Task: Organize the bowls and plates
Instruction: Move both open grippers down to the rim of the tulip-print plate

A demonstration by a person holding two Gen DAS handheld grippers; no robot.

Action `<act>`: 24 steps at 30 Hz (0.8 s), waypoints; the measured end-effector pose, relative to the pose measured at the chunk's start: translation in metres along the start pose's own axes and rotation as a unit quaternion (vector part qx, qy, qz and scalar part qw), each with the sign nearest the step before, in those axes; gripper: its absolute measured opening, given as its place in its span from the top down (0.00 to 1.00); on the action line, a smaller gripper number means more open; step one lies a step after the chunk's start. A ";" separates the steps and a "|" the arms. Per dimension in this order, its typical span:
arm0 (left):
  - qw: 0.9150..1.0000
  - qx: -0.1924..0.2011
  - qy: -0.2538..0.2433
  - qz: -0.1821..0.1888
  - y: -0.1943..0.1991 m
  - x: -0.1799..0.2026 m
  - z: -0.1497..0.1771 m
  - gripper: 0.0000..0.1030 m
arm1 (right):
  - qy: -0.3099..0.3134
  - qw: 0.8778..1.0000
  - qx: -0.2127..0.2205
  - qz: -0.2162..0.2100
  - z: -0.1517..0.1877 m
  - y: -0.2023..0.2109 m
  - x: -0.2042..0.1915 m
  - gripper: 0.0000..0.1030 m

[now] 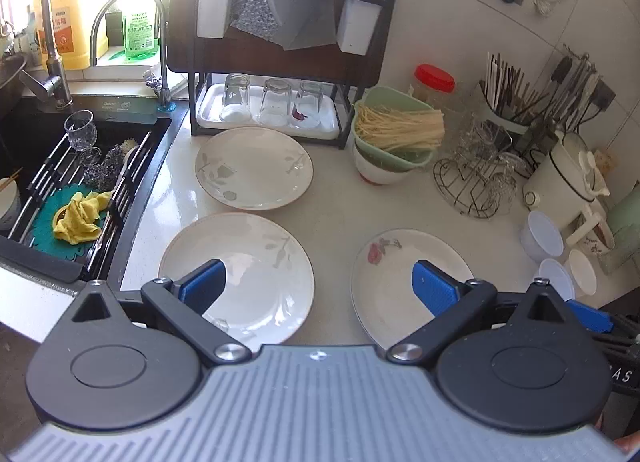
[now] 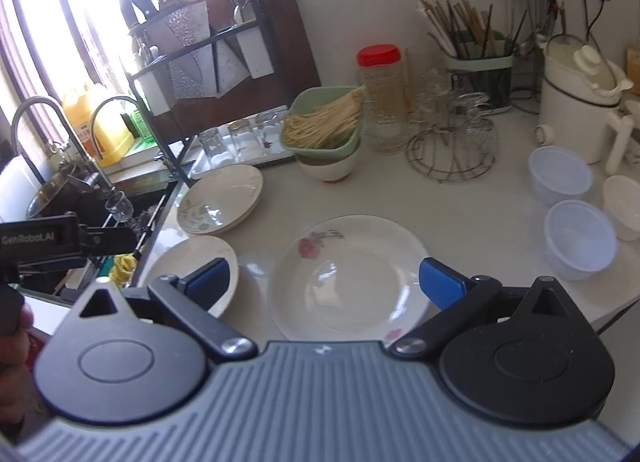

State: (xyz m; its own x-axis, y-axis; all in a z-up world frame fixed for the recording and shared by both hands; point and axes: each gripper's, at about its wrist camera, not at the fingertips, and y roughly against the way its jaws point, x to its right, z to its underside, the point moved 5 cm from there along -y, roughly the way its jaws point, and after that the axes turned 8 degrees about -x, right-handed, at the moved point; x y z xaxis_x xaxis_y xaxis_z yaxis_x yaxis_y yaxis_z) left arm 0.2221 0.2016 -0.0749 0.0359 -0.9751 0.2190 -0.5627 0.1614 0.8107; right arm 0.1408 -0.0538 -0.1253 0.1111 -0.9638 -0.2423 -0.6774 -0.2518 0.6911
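Kitchen counter (image 1: 332, 202) beside a sink (image 1: 24, 134), seen from both wrist cameras. Left gripper (image 1: 320, 284): fingers spread wide, holding nothing, hovering above the gap between two plates. Right gripper (image 2: 326, 282): fingers likewise released and empty, poised over the flower plate (image 2: 352, 278). Three plates lie flat on the counter: the far leaf plate (image 1: 254, 168) just in front of the rack (image 1: 280, 62), the near leaf plate (image 1: 240, 274) closer to the camera and next to the sink edge, and the flower plate (image 1: 400, 282) to their right, apart from both. In the right wrist view the far leaf plate (image 2: 222, 198) appears to rest on a second dish; this cannot be confirmed. Three small white bowls (image 2: 580, 234) sit grouped at the counter's right side, near a white kettle (image 2: 576, 118). A green basket (image 1: 396, 134) of noodles (image 1: 400, 126) rests in a white bowl (image 1: 376, 174) behind the flower plate. Upturned glasses (image 1: 272, 102) stand on the rack's lower tray. A yellow cloth (image 1: 80, 218) lies on the sink's drain grid, with a stemmed glass (image 1: 82, 132) behind it.
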 end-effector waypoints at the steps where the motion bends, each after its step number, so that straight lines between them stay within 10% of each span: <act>1: 1.000 -0.001 0.003 0.008 -0.003 -0.008 -0.005 0.02 | -0.002 1.000 -0.001 -0.005 -0.001 -0.005 -0.005 0.00; 24: 0.995 -0.088 0.023 0.028 -0.109 -0.180 -0.037 0.02 | 0.007 0.997 -0.074 -0.011 -0.006 -0.122 -0.134 0.08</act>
State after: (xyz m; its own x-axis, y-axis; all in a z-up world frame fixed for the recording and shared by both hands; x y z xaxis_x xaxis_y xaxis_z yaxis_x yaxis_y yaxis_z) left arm 0.3069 0.3656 -0.1826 0.0483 -0.9562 0.2888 -0.4124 0.2443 0.8777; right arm 0.2129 0.1053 -0.1729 0.1362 -0.9588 -0.2494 -0.5595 -0.2822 0.7793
